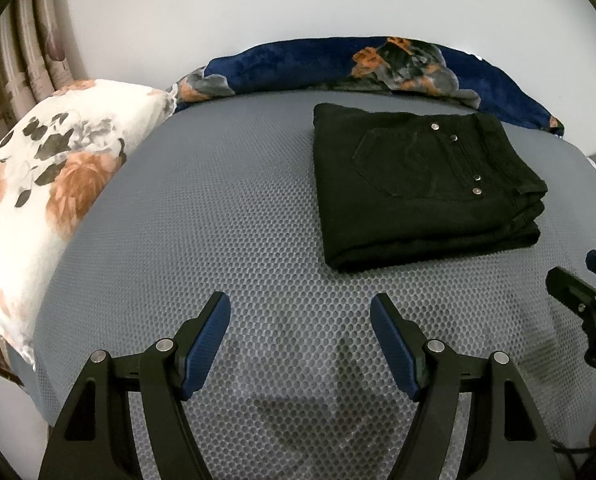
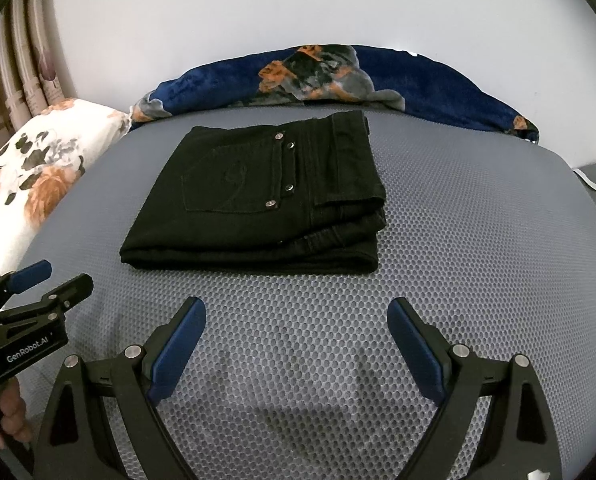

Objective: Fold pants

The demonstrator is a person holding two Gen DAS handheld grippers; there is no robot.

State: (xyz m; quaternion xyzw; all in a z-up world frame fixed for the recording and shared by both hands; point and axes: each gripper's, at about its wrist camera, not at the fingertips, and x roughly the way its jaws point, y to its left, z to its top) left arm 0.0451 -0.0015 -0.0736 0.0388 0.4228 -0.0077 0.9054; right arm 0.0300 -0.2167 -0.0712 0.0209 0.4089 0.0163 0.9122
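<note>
Pants [image 2: 258, 200] lie folded in a compact stack on the grey mat [image 2: 457, 240], ahead of both grippers. Left gripper [image 1: 299, 320] and right gripper [image 2: 296, 324]: jaws released, empty, clear of the cloth. Judgement: fold looks complete; keep off the stack, only square edges if needed.

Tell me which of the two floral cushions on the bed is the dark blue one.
The long plush cushion against the wall behind the folded black pants; the other floral cushion, at the left, is white.
</note>
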